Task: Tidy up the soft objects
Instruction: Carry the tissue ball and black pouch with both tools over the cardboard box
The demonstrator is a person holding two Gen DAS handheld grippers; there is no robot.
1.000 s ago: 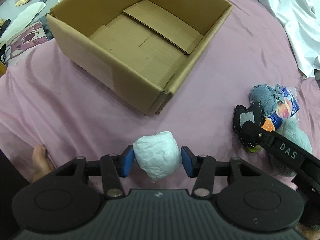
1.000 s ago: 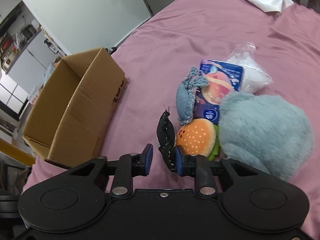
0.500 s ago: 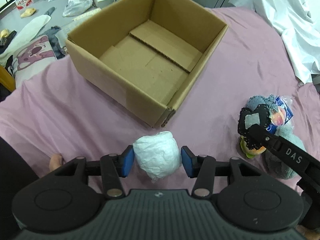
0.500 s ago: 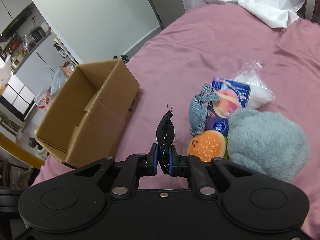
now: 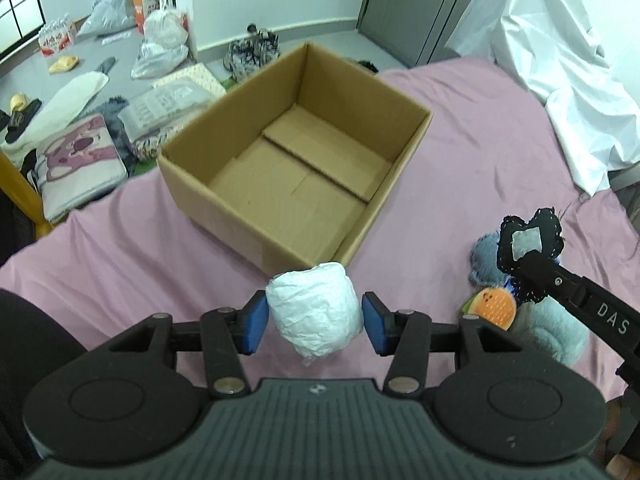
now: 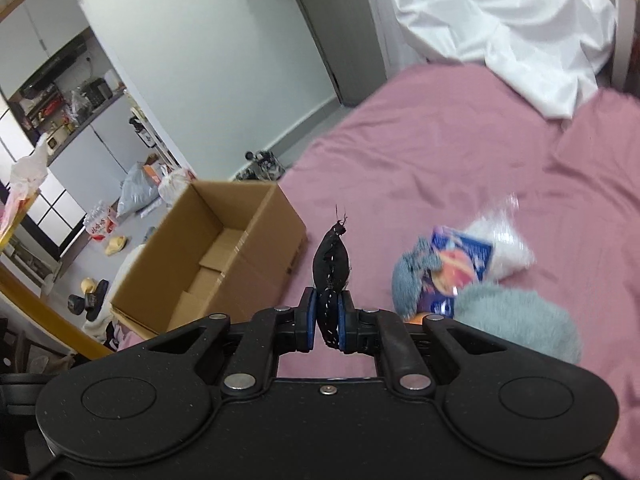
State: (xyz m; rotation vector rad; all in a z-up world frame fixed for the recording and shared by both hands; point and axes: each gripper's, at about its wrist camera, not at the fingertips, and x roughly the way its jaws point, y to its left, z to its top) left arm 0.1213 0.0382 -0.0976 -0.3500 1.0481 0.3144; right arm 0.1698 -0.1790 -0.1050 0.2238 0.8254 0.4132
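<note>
**Two soft items held above a pink bedspread, beside an open box**

A white wrapped bundle (image 5: 316, 312) is clamped between the blue pads of the left gripper (image 5: 315, 323); its long axis runs roughly up and down, tapering downward. A black stitched pouch (image 6: 332, 270) is pinched edge-on in the narrowly closed right gripper (image 6: 328, 318), its long axis pointing away from the fingers, with a loose thread at the far tip. The cardboard box (image 5: 404, 184) is seen open-topped on the pink bedspread (image 5: 120, 248). A burger toy (image 5: 494, 306), a grey plush (image 6: 516, 320) and a blue packet (image 6: 460, 264) are grouped to the right, touching one another.
</note>
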